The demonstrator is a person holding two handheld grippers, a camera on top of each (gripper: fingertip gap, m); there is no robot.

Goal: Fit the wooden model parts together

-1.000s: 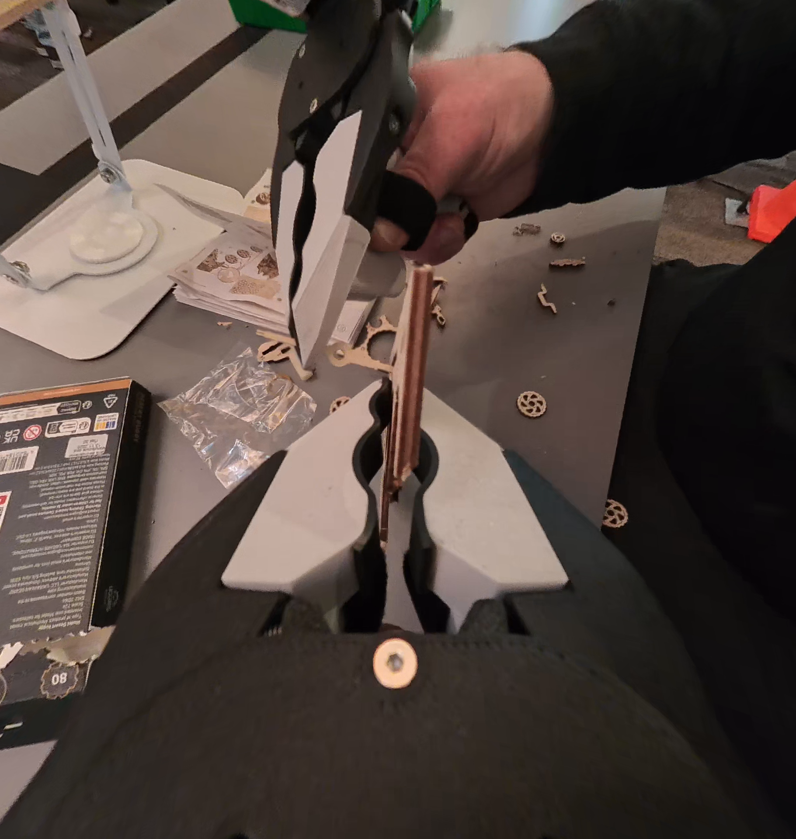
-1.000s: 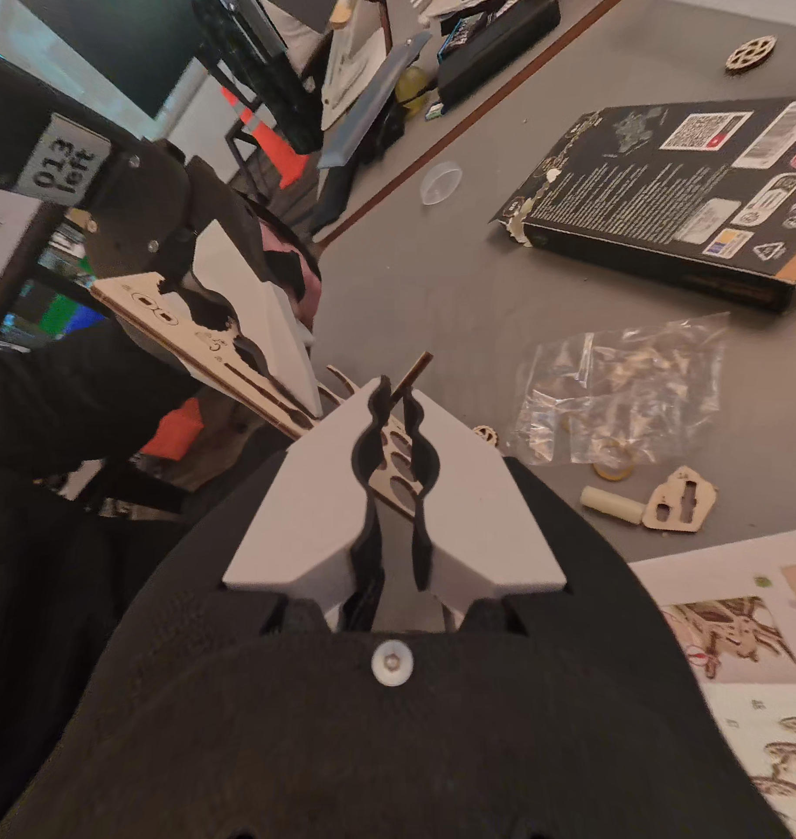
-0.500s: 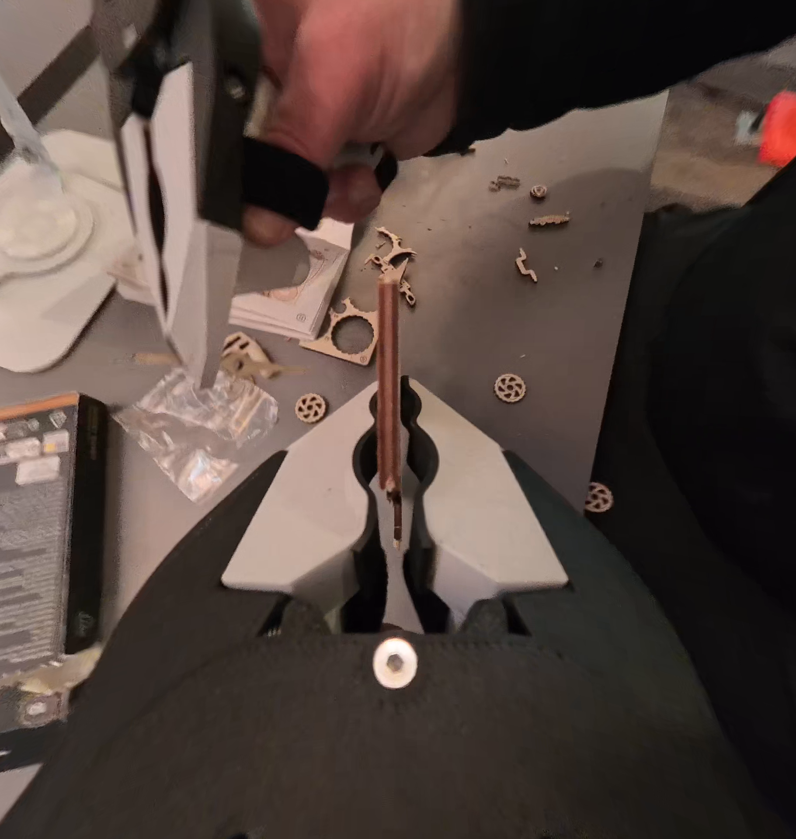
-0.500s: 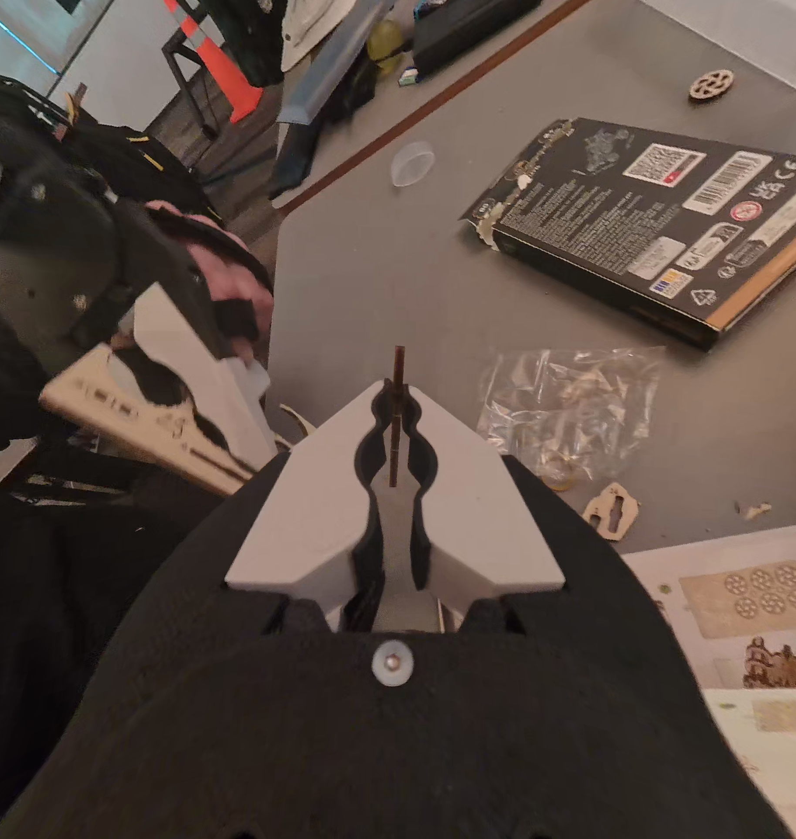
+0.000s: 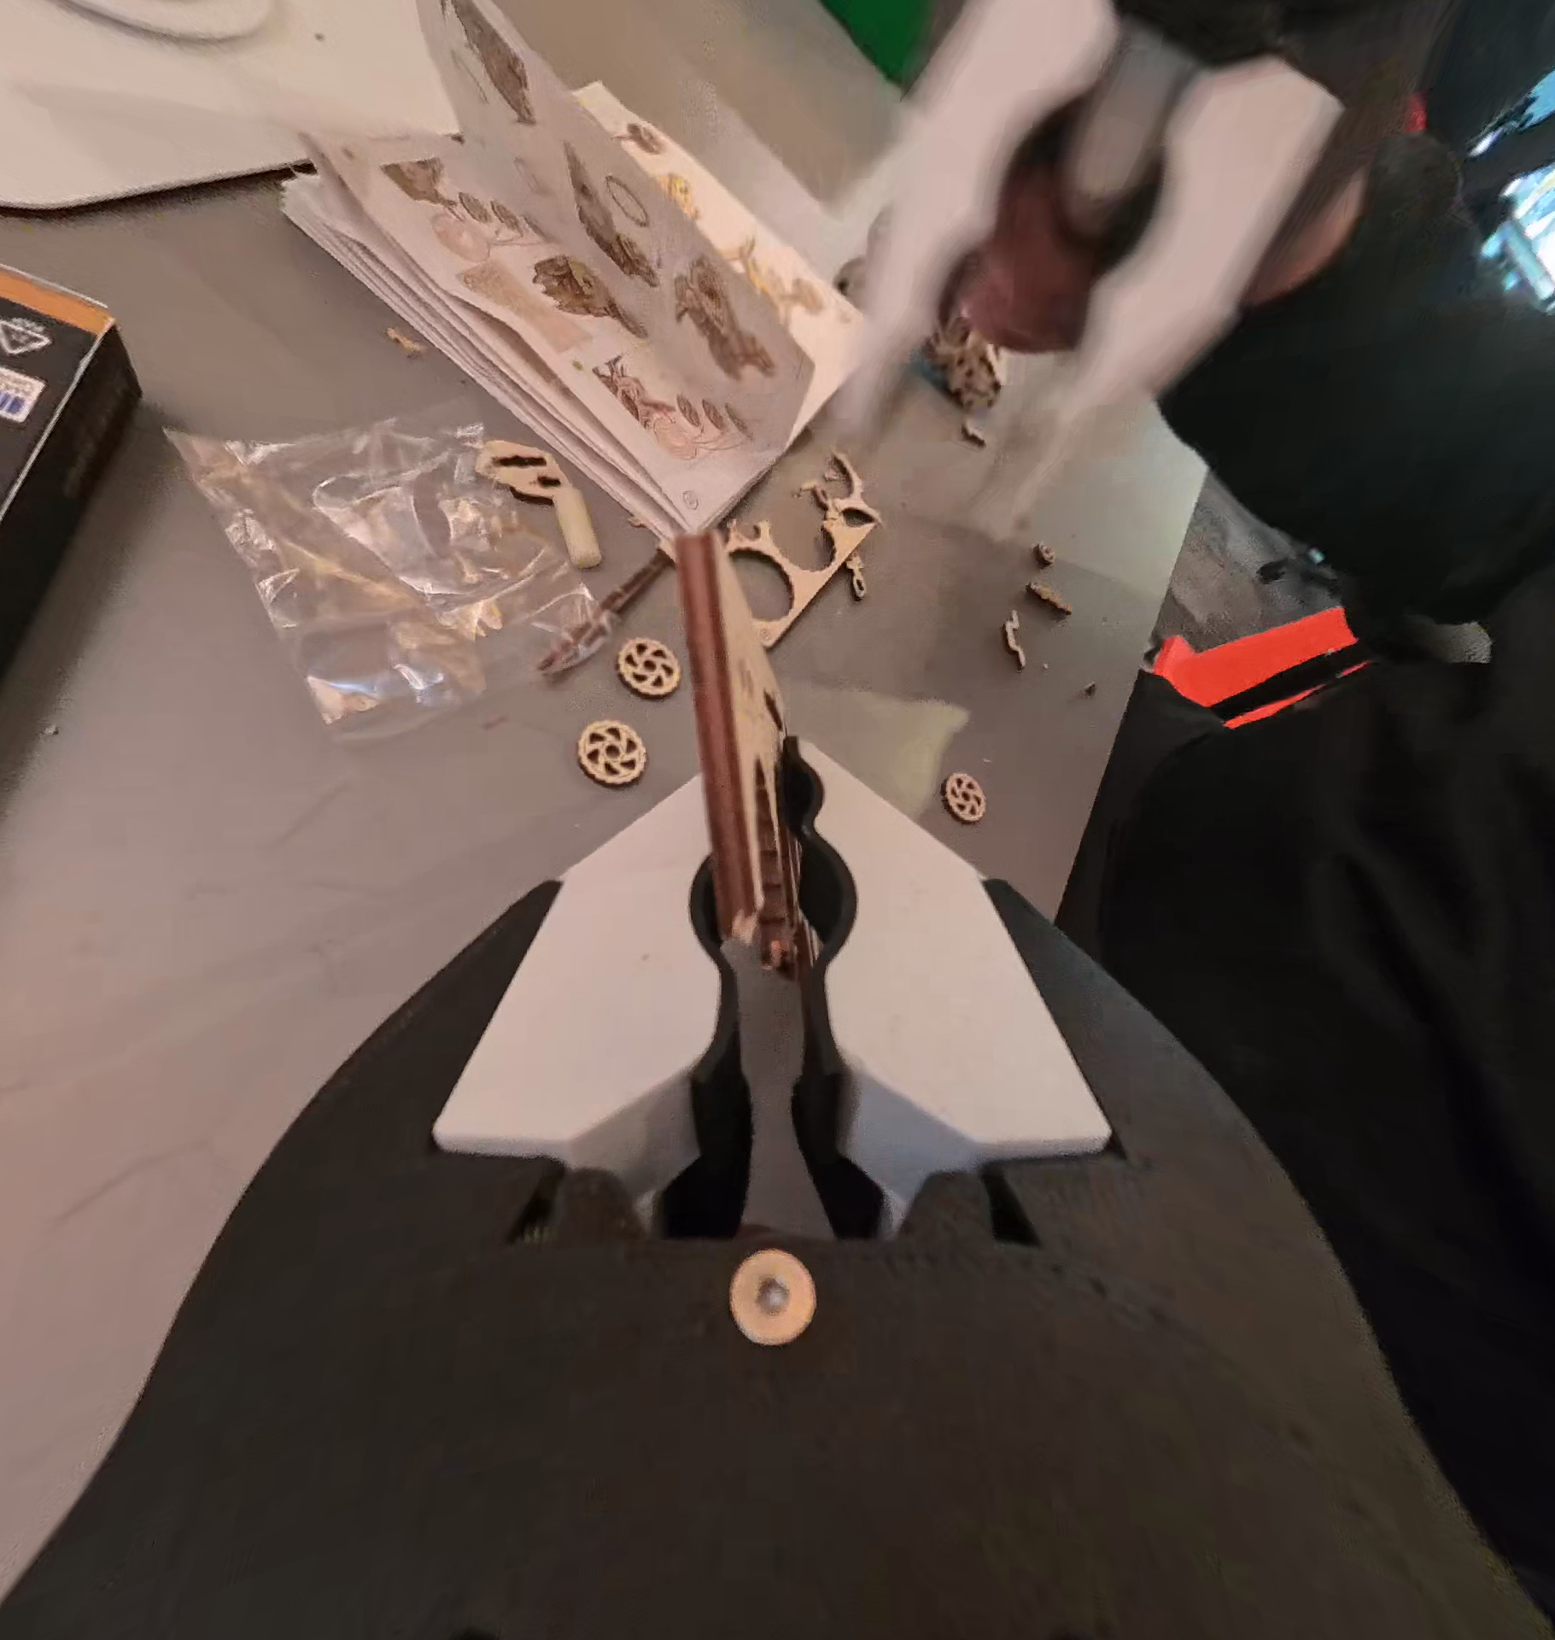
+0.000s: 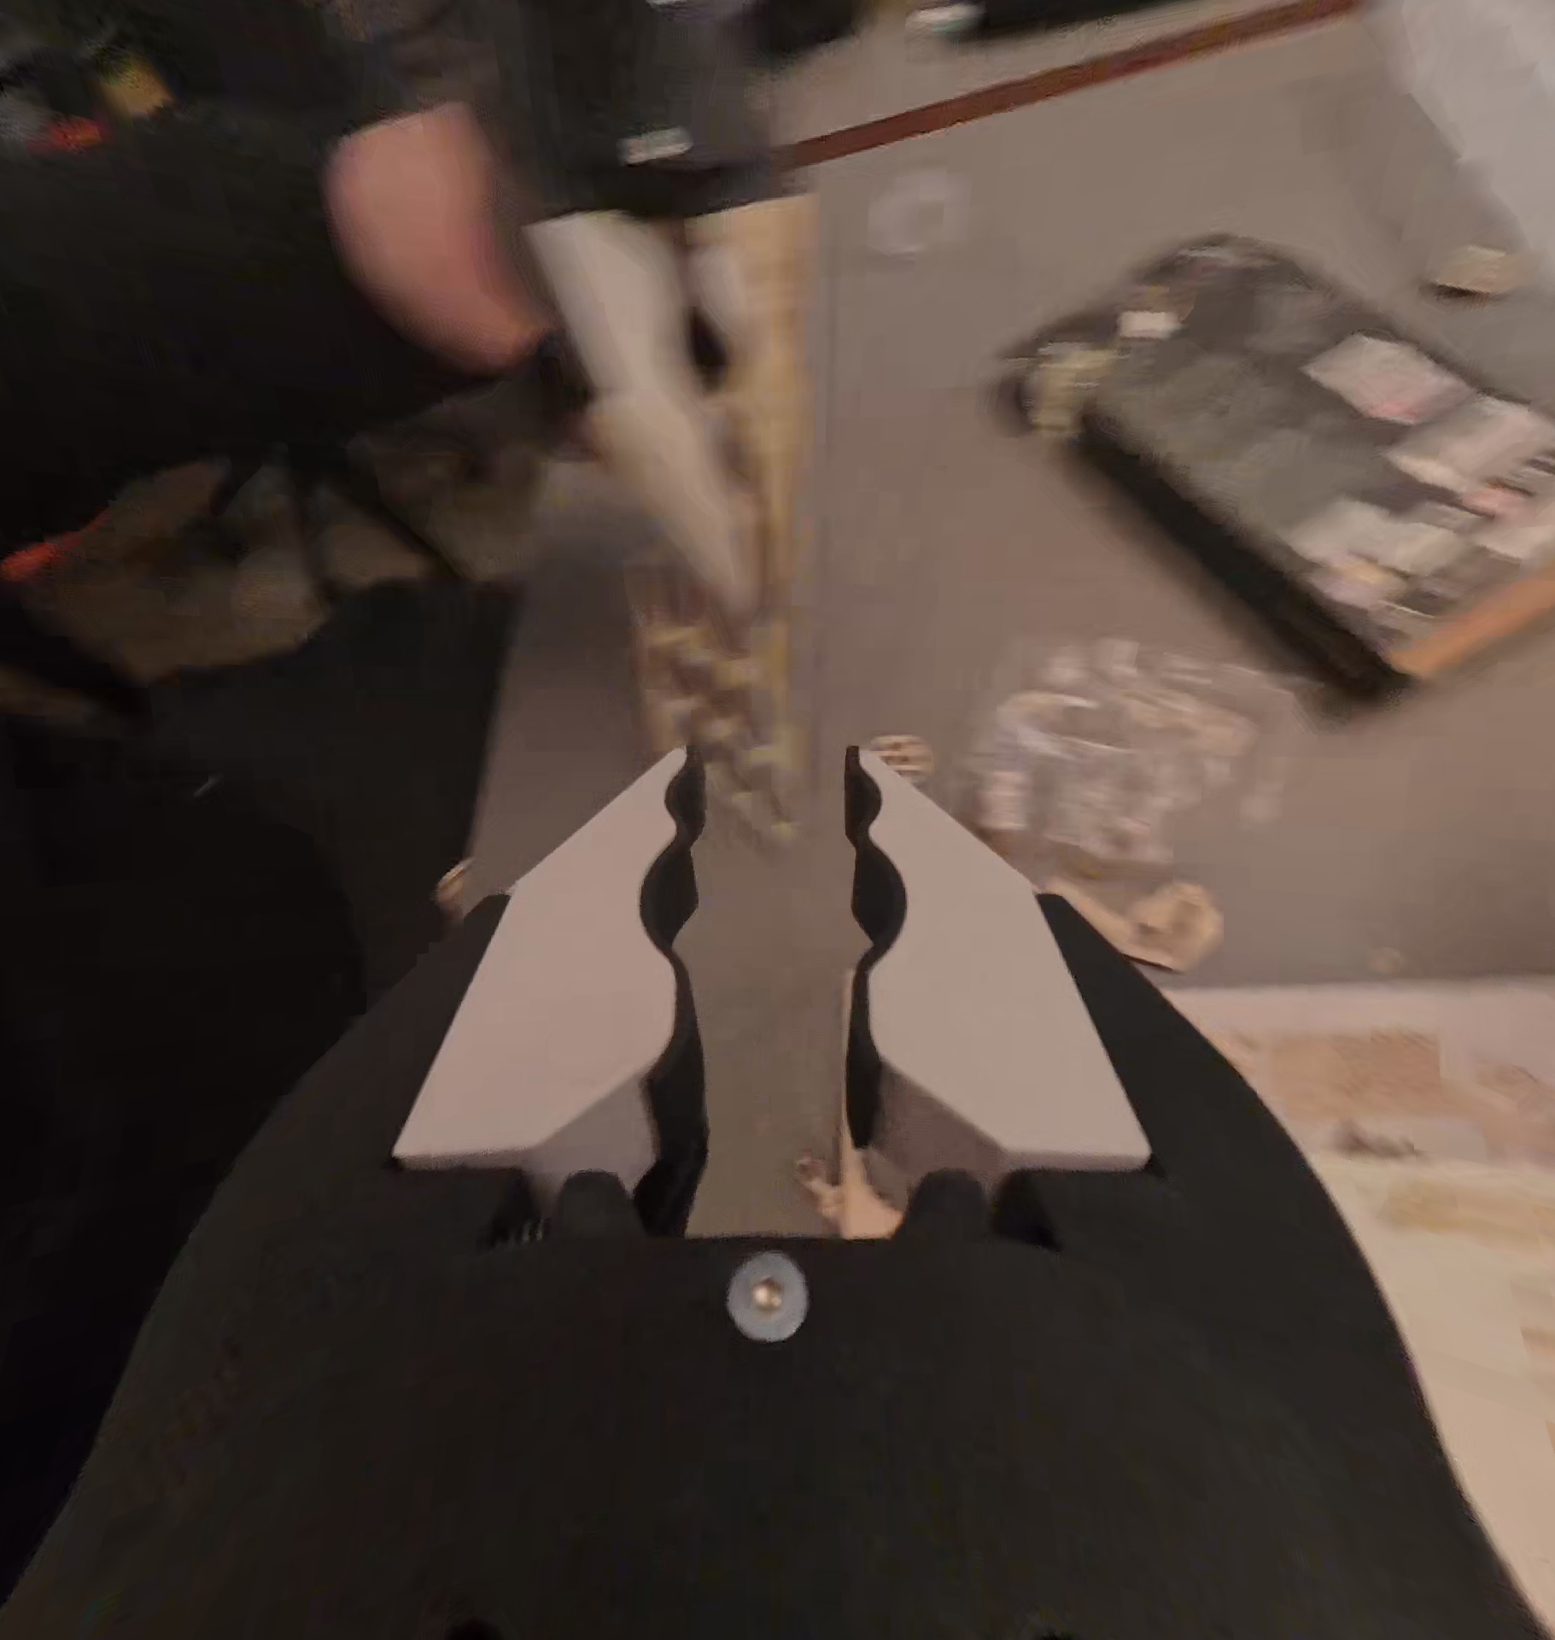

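Wooden strip [image 5: 727,737]: a long flat model part, held edge-on in the left gripper [image 5: 769,896], jaws closed on its lower end; it sticks up and forward above the bench [image 5: 179,932].
Far left of bench: a black box [image 5: 19,461] at the edge, then a clear plastic bag [image 5: 374,559] with a loose wooden cutout [image 5: 525,470] and a small pale peg [image 5: 578,532] just beside it.
Middle of bench: an open booklet [image 5: 578,293]; below it three little wooden wheels [image 5: 612,752] lie near the strip, along with a punched-out wooden frame [image 5: 791,577].
Right of bench: small wooden scraps [image 5: 1017,634], well apart from the strip.
Right gripper [image 6: 769,781]: jaws apart and holding nothing; badly blurred in the left wrist view, it hangs above the booklet's right edge.
Progress: in my judgement early. Only the strip is in hand; wheels, cutout and scraps lie loose, and no joint is visible on the strip, though blur hides its detail.
Left to do: likely pick a mating part with the free gripper and press it onto the strip.
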